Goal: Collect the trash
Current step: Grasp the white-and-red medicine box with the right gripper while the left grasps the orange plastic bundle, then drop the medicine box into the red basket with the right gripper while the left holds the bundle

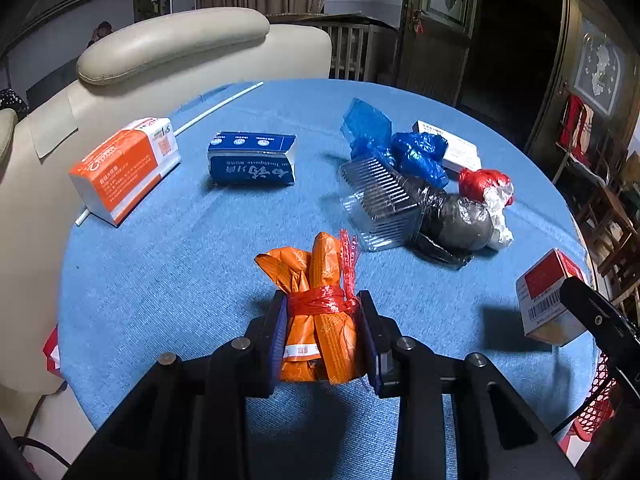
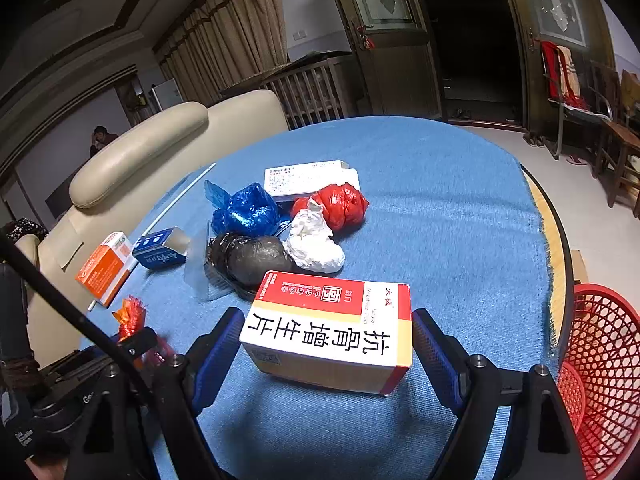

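**Left gripper pinches the orange bundle; right gripper straddles the red box**

The landmark is the clear tray [image 1: 380, 200] at the middle of the blue cloth [image 1: 180, 272]. Far left of it lies an orange box [image 1: 120, 168] with white print too small to read, resting on a white stick [image 1: 216, 110]. Between that box and the tray sits a blue box [image 1: 252, 160] with white Chinese script, seen upside down. In front of the tray, the left gripper [image 1: 323, 328] is pressed onto an orange bundle [image 1: 316, 312] tied with red netting. Against the tray's right side lie a blue bag [image 1: 420, 156], a grey wad [image 1: 464, 224], a red wad [image 1: 482, 184] and a white box [image 1: 460, 152]. Further right, the right gripper [image 2: 328, 344] stands spread around a red box [image 2: 332, 328] reading "抗骨增生片", its pads apart from the sides. A red basket [image 2: 604, 360] stands beyond the table edge.
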`<state>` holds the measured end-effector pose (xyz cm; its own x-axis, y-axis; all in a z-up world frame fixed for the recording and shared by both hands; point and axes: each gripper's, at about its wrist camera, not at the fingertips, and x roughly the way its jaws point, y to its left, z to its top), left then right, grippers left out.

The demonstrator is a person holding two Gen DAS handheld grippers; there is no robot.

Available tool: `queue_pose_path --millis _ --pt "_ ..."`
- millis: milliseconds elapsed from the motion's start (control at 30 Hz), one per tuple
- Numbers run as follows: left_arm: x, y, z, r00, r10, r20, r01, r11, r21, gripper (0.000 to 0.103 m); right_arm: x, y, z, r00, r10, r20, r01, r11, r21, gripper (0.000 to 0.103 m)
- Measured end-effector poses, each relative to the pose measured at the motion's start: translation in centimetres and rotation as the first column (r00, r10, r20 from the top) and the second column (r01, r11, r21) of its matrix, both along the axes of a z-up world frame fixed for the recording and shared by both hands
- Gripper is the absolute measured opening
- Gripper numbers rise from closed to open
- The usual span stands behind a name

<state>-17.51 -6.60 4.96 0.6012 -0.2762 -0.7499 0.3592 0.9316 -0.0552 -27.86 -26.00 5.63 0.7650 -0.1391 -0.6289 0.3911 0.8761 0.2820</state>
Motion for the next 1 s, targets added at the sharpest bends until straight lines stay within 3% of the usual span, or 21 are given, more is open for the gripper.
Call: queue_pose_path --millis 1000 --pt "-2.6 -1.9 2.6 0.995 -0.075 0.073 0.077 0.997 -0.023 0.035 -4.5 -3.0 1.4 0.993 -0.106 0.044 0.106 0.994 0.002 0.086"
